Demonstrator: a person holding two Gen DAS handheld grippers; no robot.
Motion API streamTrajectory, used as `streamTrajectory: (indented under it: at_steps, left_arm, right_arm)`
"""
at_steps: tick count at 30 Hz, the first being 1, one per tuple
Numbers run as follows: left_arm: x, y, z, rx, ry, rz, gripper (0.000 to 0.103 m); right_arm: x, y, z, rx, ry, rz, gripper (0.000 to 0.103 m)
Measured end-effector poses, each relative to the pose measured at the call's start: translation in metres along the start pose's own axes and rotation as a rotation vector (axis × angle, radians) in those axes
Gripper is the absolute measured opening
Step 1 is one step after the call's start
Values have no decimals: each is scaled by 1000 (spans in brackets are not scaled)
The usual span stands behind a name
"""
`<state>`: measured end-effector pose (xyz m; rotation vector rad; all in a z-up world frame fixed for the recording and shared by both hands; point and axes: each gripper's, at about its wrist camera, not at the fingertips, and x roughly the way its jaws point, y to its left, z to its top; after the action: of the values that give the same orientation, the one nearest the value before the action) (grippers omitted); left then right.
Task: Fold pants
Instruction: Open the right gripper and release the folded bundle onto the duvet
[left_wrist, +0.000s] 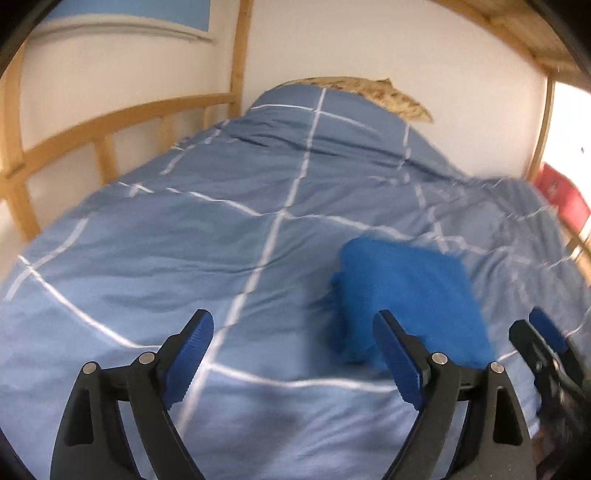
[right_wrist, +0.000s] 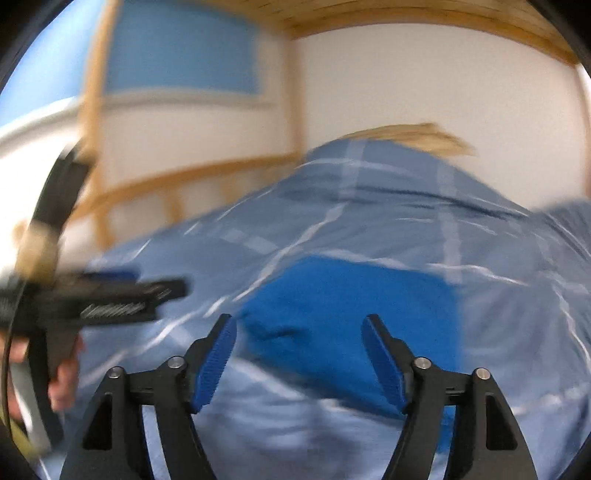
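Left wrist view: folded blue pants (left_wrist: 402, 291) lie on the checked duvet (left_wrist: 184, 229), a compact block whose long axis runs away from the camera. Left gripper (left_wrist: 295, 354) and right gripper (right_wrist: 299, 354) both stand apart, empty.

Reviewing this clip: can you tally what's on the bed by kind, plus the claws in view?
Folded blue pants: 1
Blue checked duvet: 1
Patterned pillow: 1
Claws, both open and empty: 2 (left claw, right claw)
Total: 5

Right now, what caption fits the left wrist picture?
Open left gripper above a checked duvet, folded blue pants lying free.
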<state>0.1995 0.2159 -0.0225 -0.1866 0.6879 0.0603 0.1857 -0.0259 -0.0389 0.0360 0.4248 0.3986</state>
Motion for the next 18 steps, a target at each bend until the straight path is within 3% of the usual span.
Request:
streamTrajectory:
  at_steps: [2,5,8,12,14,18]
  left_arm:
    - [10,-10,7,-13,16,-12,89]
    - [32,-34,16,49,37,6,89]
    - [60,-46,17,55,97,-21,89]
    - [81,-50,14,37,121,-41,89]
    - [89,-51,5,44,154,-80,89]
    - [89,-49,-18,134,177,-33,90]
  right_arm:
    - [-2,-33,8,108,-3,-99,79]
    - [10,-74,15,224,33,-177,79]
    - [34,-107,12,303,116,-167,79]
    - [57,-137,-5,397,200,-188,79]
    - [63,-140,-12,398,211,-182,79]
    - [58,-133,-33,369,236,-145,79]
